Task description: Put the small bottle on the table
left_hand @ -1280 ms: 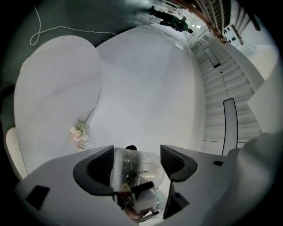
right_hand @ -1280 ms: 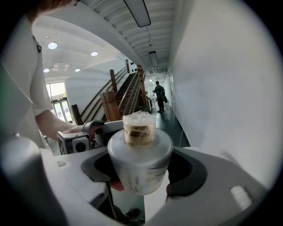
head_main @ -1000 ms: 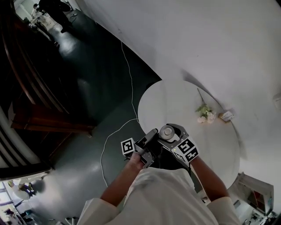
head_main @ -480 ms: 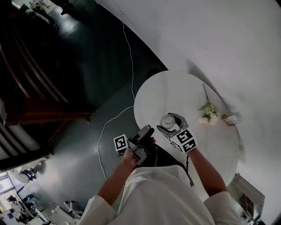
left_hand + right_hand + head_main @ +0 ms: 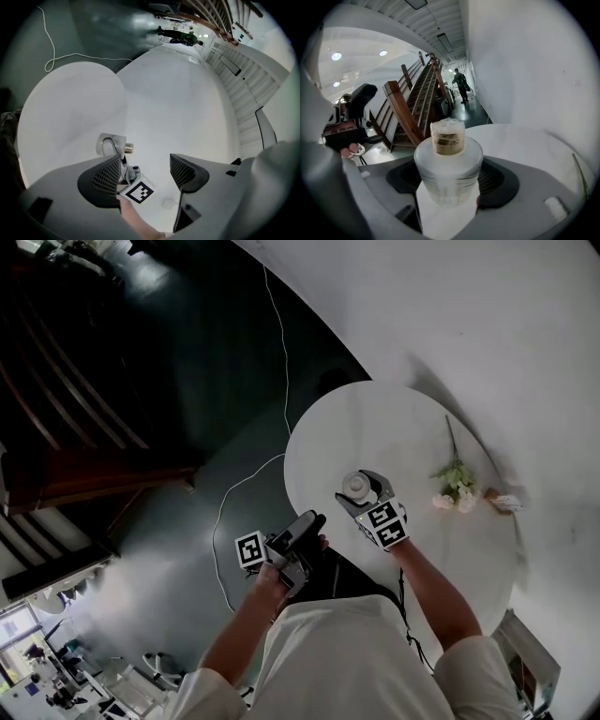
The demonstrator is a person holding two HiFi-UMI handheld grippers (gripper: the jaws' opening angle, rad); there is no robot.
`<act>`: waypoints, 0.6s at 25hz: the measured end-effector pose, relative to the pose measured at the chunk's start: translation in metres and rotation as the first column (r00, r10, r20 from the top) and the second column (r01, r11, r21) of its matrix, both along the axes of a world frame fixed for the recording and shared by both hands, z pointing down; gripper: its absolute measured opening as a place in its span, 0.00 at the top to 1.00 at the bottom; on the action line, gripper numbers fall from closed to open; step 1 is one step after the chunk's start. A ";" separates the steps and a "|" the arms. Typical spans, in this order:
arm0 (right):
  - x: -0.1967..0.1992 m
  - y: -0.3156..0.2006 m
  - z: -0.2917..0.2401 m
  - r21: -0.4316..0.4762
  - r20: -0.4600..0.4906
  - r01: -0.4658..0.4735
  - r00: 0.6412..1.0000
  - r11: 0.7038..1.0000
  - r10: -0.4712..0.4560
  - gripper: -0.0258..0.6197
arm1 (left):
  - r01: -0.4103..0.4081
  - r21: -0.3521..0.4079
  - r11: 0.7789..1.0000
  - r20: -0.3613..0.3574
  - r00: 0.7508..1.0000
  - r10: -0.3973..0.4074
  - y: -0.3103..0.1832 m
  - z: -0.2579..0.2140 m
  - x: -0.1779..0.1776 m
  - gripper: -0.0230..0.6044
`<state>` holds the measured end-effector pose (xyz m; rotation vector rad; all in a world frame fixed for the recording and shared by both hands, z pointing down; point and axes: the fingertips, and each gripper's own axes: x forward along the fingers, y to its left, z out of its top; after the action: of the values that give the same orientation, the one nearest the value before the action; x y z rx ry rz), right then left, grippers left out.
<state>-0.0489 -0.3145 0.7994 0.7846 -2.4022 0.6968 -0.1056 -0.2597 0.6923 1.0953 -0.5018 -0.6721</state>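
Observation:
The small bottle (image 5: 449, 171) is frosted glass with a gold cap (image 5: 447, 136) under clear wrap. My right gripper (image 5: 450, 183) is shut on its body, one pad on each side. In the head view the right gripper (image 5: 363, 491) holds the bottle (image 5: 355, 486) over the near left part of the round white table (image 5: 412, 437); whether its base touches the top does not show. My left gripper (image 5: 312, 523) stands open and empty off the table's near edge, over the dark floor. Between its pads (image 5: 107, 177) the left gripper view shows the bottle (image 5: 108, 145).
A sprig of pale flowers (image 5: 457, 486) and a small card (image 5: 509, 502) lie at the table's far right. A white cable (image 5: 246, 486) runs across the dark floor on the left. Wooden stairs (image 5: 84, 456) stand further left, and a white wall (image 5: 487, 324) curves behind the table.
My right gripper has carried the bottle from the table's near edge further in over the top. The left gripper has drifted slightly left, still off the edge.

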 end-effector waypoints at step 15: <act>0.000 -0.024 0.045 -0.010 -0.011 -0.047 0.999 0.999 0.047 0.42 | 0.010 -0.016 1.000 0.038 0.999 -0.009 -0.012 0.017 -0.001 0.47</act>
<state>-0.0491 -0.3384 0.8443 0.8417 -2.3753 0.7205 -0.1061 -0.2715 0.7097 1.0928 -0.5439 -0.6557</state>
